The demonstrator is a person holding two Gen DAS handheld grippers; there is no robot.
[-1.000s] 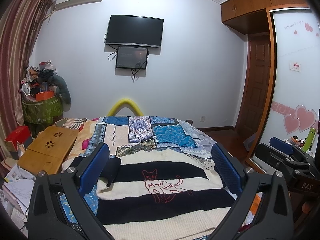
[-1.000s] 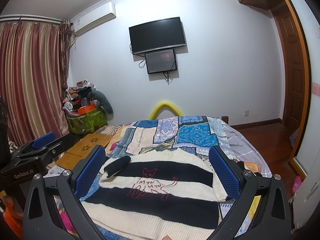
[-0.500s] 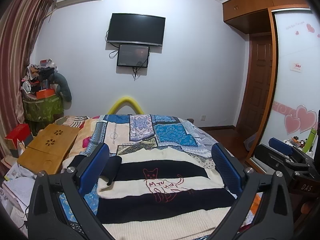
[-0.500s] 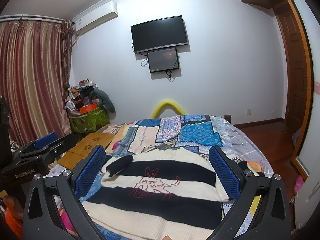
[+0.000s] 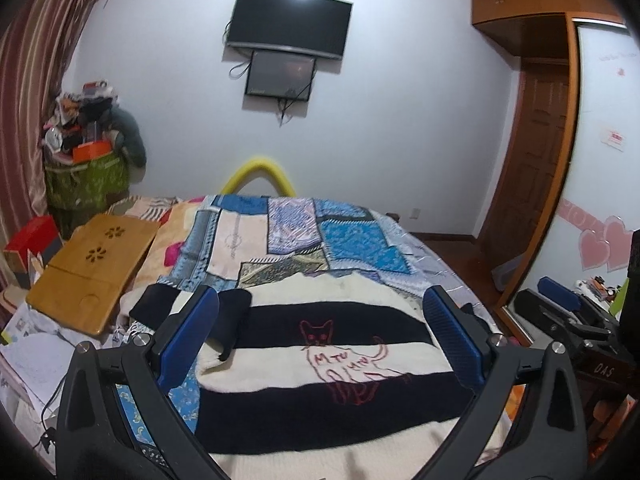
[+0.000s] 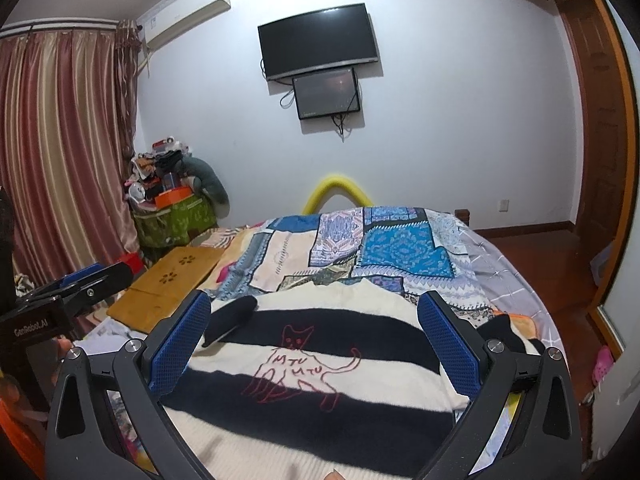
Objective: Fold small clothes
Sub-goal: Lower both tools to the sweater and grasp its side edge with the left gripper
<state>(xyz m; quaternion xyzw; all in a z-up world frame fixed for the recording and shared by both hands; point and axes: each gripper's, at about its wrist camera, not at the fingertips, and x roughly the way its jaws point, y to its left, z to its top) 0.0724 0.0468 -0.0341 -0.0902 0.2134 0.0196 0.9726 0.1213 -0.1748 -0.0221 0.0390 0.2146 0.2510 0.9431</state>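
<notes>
A cream and black striped sweater (image 5: 320, 364) with a red cat outline lies flat on the bed; it also shows in the right wrist view (image 6: 320, 364). Its left sleeve with a black cuff (image 5: 234, 316) is folded in over the body. My left gripper (image 5: 320, 336) is open and empty, held above the sweater's near half. My right gripper (image 6: 314, 336) is open and empty, also above the sweater. Each gripper shows at the edge of the other's view: the right one (image 5: 560, 312) and the left one (image 6: 80, 284).
The bed carries a blue patchwork quilt (image 5: 304, 236). A wooden lap tray (image 5: 96, 268) lies at the bed's left. A green bin piled with clutter (image 5: 86, 176) stands by the curtain. A yellow foam arch (image 5: 258, 172) is beyond the bed. The wardrobe mirror (image 5: 600, 200) is at right.
Both grippers have tilted slightly down and moved closer to the sweater, so it fills more of each view. The jaws stay open. The sweater has not moved.
</notes>
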